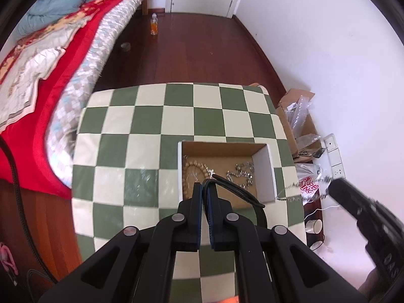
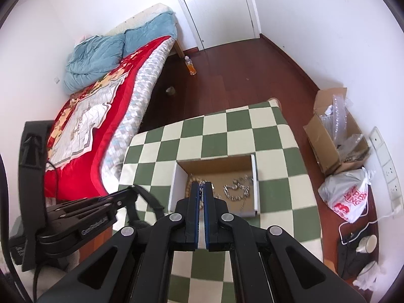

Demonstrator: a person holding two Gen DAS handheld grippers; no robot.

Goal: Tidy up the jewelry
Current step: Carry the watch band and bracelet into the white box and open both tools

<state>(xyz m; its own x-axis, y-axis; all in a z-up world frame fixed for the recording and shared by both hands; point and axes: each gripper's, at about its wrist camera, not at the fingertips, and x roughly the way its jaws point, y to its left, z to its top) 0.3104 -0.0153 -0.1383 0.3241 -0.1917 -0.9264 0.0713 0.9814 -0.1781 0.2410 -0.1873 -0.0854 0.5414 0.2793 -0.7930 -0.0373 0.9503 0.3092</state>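
your left gripper (image 1: pixel 207 185) pinches a black cord (image 1: pixel 237 192) over the box (image 1: pixel 263 166) near the tabletop's (image 1: pixel 151 126) right edge; your right gripper (image 2: pixel 202 186) pinches a chain (image 2: pixel 201 183).

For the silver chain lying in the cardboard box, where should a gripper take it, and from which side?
The silver chain lies flat and loosely bunched on the floor of the cardboard box, whose walls block a sideways approach. Probably best to come straight down from above and pinch the bunched middle, where several links stack. Both the left gripper and the right gripper look already occupied.
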